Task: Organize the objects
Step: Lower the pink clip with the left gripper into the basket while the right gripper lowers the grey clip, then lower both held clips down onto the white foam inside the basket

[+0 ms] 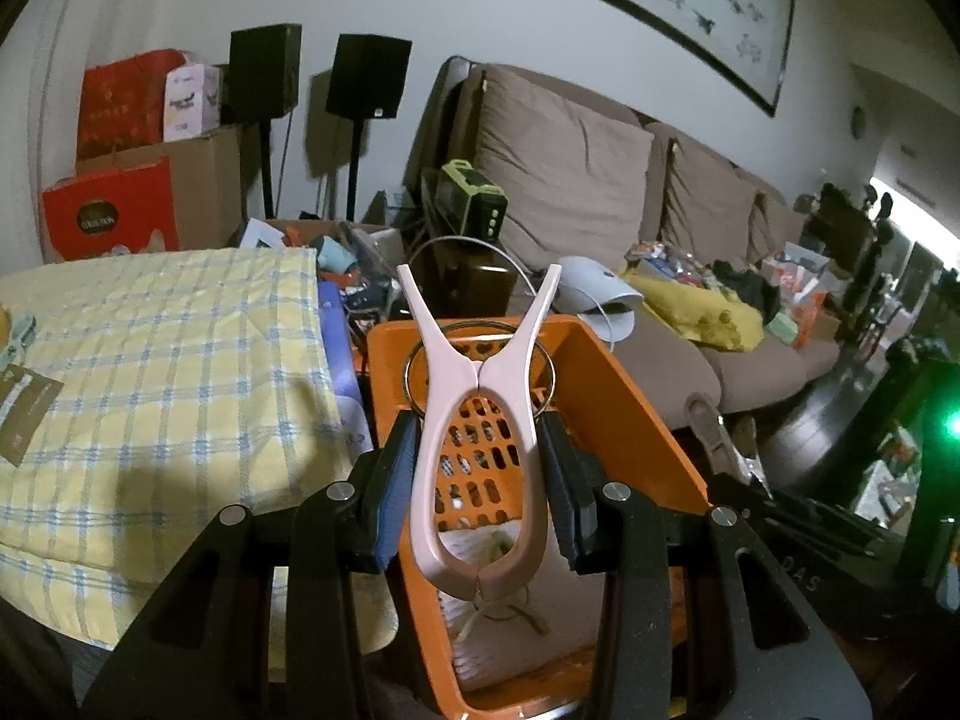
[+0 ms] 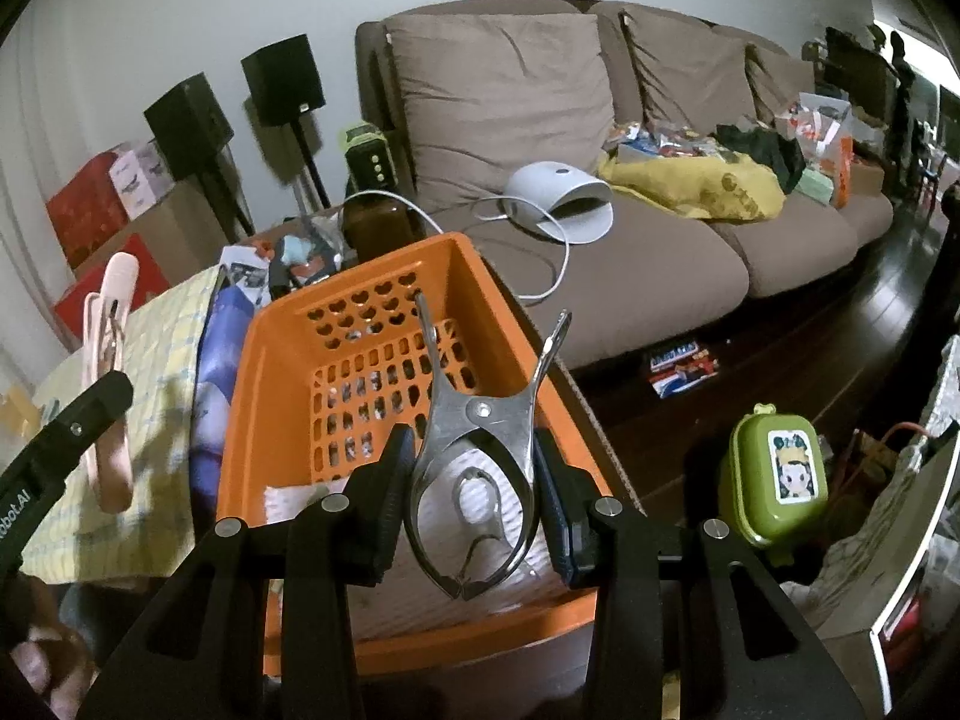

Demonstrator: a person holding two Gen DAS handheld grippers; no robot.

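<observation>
At about nine o'clock in the left wrist view a yellow checked cloth is spread over a raised surface, and just to its right the orange basket is seen, perforated and open-topped. The left tool is closed on a pink plastic clip, its pads pressed against the bowed sides of the clip's loop, the two long handles fanning up toward twelve o'clock — the clip is held above the basket. It is judged light, fairly stiff and smooth, so a hold across the loop is preferred to one on the tapering handles, where it might be squeezed open or slip. In the right wrist view the same pink clip shows at nine o'clock, and the right tool is clamped on a metal clip by the curved flanks below its rivet. This one is taken to be heavier, rigid and slick, with a strong spring; pressure near the pivot should keep it from twisting. It, too, hangs over the basket, whose floor holds a pale ribbed item. The basket's rim lies close under both tools, though its middle is largely free. A green lidded box stands at four o'clock, and the brown sofa runs from twelve to two o'clock, well apart.
</observation>
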